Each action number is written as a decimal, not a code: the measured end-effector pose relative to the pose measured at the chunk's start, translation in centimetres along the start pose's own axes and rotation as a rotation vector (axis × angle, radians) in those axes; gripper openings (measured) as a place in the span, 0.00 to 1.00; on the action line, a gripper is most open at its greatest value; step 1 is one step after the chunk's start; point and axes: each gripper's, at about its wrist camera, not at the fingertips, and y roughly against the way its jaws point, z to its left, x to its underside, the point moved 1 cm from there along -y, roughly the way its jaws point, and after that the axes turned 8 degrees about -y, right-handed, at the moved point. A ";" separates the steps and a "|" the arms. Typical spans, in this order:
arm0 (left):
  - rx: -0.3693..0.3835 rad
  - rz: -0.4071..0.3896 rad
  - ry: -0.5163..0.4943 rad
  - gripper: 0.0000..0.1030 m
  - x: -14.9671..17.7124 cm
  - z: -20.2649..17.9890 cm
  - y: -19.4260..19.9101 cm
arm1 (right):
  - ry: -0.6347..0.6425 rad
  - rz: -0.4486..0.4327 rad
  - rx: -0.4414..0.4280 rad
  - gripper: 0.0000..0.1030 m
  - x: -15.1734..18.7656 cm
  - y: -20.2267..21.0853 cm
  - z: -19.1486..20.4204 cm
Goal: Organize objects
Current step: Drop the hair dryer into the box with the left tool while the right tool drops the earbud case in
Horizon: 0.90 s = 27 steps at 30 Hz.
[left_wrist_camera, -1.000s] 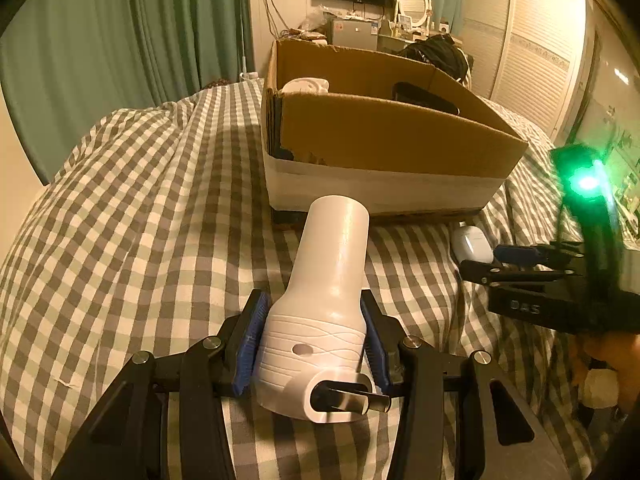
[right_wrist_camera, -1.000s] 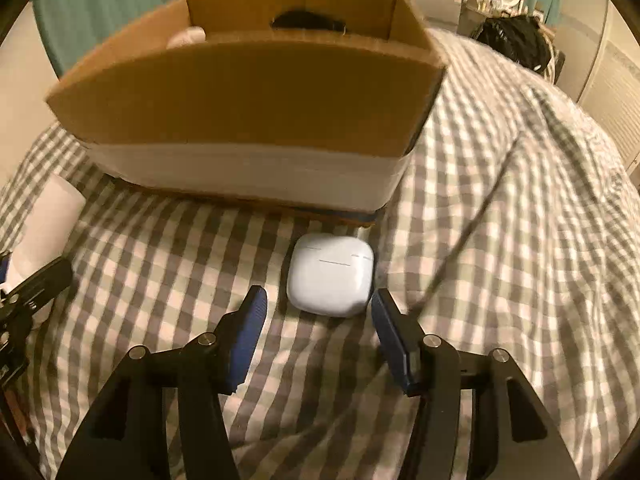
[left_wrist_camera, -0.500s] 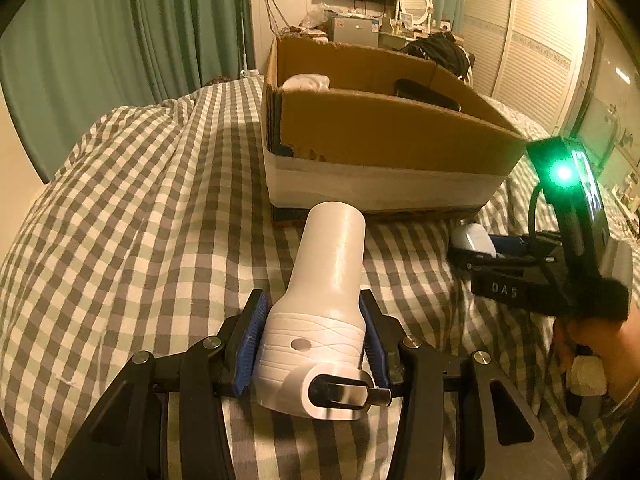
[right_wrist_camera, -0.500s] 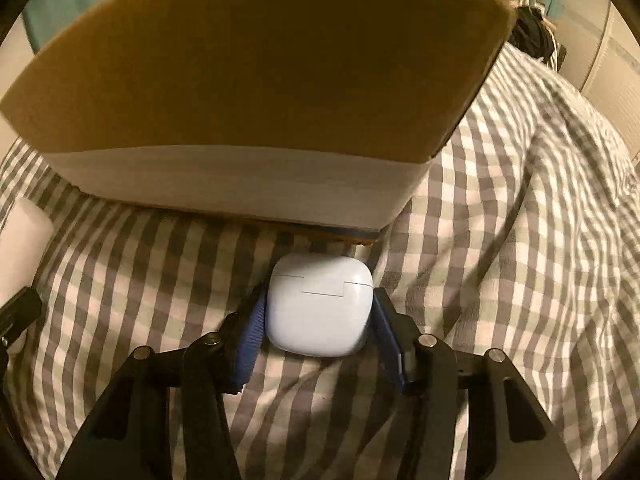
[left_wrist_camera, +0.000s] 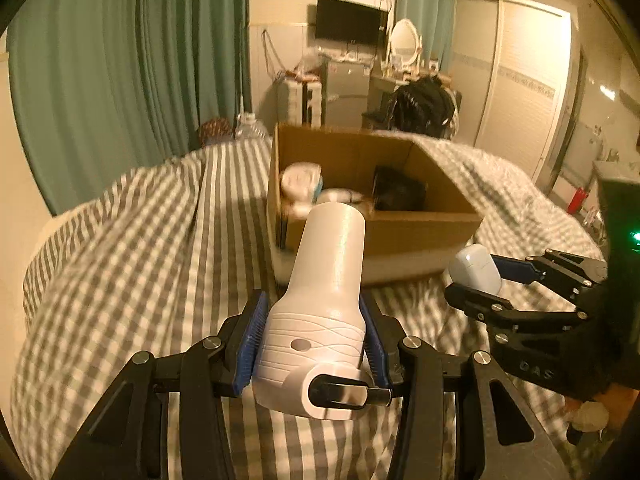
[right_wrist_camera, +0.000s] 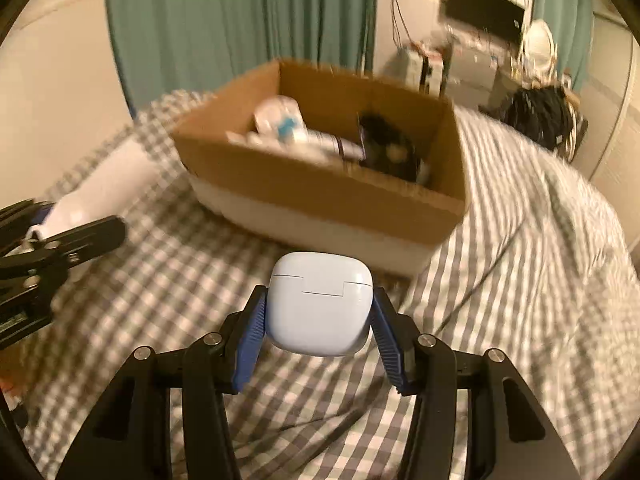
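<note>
My left gripper (left_wrist_camera: pixel 312 332) is shut on a white hair dryer (left_wrist_camera: pixel 320 300), barrel pointing forward, held above the checked bed. My right gripper (right_wrist_camera: pixel 318 316) is shut on a white earbuds case (right_wrist_camera: pixel 318 304) and holds it above the bed, in front of the cardboard box (right_wrist_camera: pixel 320 184). The right gripper with the case (left_wrist_camera: pixel 474 270) shows at the right of the left wrist view. The box (left_wrist_camera: pixel 420 232) is open and holds white items (right_wrist_camera: pixel 280 120) and a black object (right_wrist_camera: pixel 384 140).
The grey-and-white checked bedcover (right_wrist_camera: pixel 520 240) spreads all around the box. Green curtains (left_wrist_camera: pixel 120 80) hang at the left. A desk with a TV, a mirror and a black bag (left_wrist_camera: pixel 424 100) stands behind the bed. White wardrobe doors (left_wrist_camera: pixel 528 80) are at the right.
My right gripper closed on the earbuds case and lifted it off the bed. Both grippers rose, so the box's inside now shows. The left gripper kept hold of the hair dryer.
</note>
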 end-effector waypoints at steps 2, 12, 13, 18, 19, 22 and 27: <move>-0.003 -0.021 -0.003 0.45 -1.6 0.2 0.1 | 0.010 -0.040 -0.010 0.49 -1.4 0.8 -1.1; 0.015 -0.112 -0.006 0.45 -10.6 1.2 -1.8 | -0.003 -0.199 -0.030 0.49 -9.8 5.7 -1.4; 0.018 -0.115 -0.005 0.45 -11.4 1.3 -2.3 | -0.008 -0.208 -0.028 0.49 -10.5 5.7 -1.7; 0.041 -0.107 -0.022 0.45 -15.0 1.4 -6.0 | -0.034 -0.239 -0.033 0.49 -14.2 5.2 -2.9; 0.046 -0.103 -0.031 0.45 -15.6 1.3 -6.7 | -0.042 -0.242 -0.034 0.49 -15.0 4.7 -3.2; 0.035 -0.086 -0.066 0.45 -16.9 1.1 -9.2 | -0.059 -0.242 -0.046 0.49 -16.6 3.6 -3.7; 0.045 -0.030 -0.113 0.45 -16.7 1.0 -13.3 | -0.084 -0.204 -0.045 0.49 -17.7 -0.1 -4.5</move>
